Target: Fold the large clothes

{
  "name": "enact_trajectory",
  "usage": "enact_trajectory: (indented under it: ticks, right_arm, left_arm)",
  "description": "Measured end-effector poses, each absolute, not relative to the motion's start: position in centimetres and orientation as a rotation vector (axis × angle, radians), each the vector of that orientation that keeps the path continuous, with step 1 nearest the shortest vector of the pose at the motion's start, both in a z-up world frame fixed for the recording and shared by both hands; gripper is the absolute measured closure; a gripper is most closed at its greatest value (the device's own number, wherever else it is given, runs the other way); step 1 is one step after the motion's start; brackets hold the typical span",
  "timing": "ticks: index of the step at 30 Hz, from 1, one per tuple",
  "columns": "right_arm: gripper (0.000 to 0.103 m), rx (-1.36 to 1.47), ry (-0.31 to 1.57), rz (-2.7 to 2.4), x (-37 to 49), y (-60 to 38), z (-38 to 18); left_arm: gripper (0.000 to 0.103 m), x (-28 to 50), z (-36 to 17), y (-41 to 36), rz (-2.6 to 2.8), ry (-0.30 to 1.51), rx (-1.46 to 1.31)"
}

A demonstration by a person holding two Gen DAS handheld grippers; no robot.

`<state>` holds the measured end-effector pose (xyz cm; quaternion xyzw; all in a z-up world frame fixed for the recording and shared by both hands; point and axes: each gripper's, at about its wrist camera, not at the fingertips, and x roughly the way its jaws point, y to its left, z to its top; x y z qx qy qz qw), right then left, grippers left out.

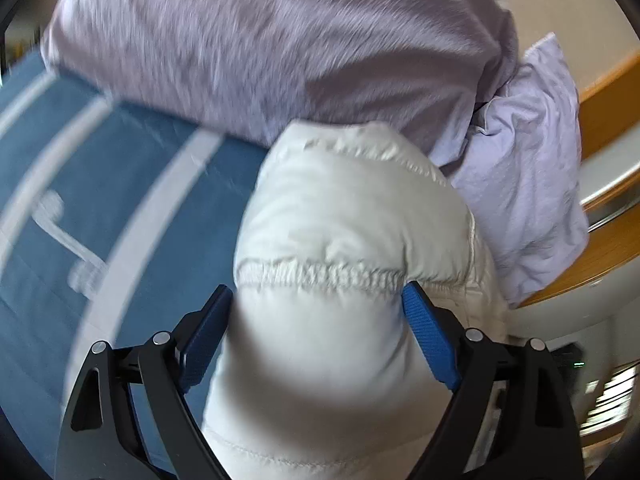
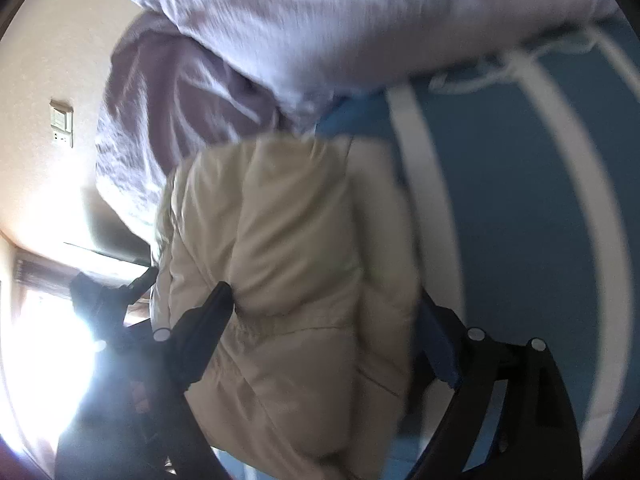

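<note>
A puffy cream-white quilted jacket (image 1: 344, 216) fills the middle of the left wrist view. My left gripper (image 1: 318, 290) is shut on a thick fold of it, the blue pads pressing both sides at a stitched seam. In the right wrist view the same jacket (image 2: 288, 240) looks beige in shadow, and my right gripper (image 2: 324, 292) is shut on another bulky fold of it. The jacket hangs over a blue bedspread with white stripes (image 1: 120, 200), which also shows in the right wrist view (image 2: 512, 208). Most of the jacket is hidden below the frames.
A lilac pillow (image 1: 260, 48) and a crumpled pale purple cloth (image 1: 532, 160) lie at the head of the bed, the pillow also in the right wrist view (image 2: 340, 20). A wooden bed frame (image 1: 608, 108) runs along the right. A wall switch (image 2: 61, 123) and a bright window sit left.
</note>
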<state>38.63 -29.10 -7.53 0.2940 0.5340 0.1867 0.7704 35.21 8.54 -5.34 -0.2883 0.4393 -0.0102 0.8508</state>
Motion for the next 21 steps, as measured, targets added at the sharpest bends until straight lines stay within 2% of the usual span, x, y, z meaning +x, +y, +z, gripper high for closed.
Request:
enact_trajectory:
  ticks: [9, 16, 21]
  right_arm:
    - [0.017, 0.341, 0.977, 0.327, 37.1, -26.1, -1.4]
    - [0.044, 0.123, 0.87, 0.33, 36.7, -20.3, -0.1]
    - [0.05, 0.073, 0.871, 0.3, 36.8, -19.4, -1.8]
  left_arm:
    - [0.013, 34.6, -2.7, 3.3, 0.044, 0.819, -0.26]
    - [0.01, 34.4, -3.8, -0.8, 0.047, 0.793, -0.045]
    - [0.009, 34.4, -4.3, -1.2, 0.04, 0.789, -0.008]
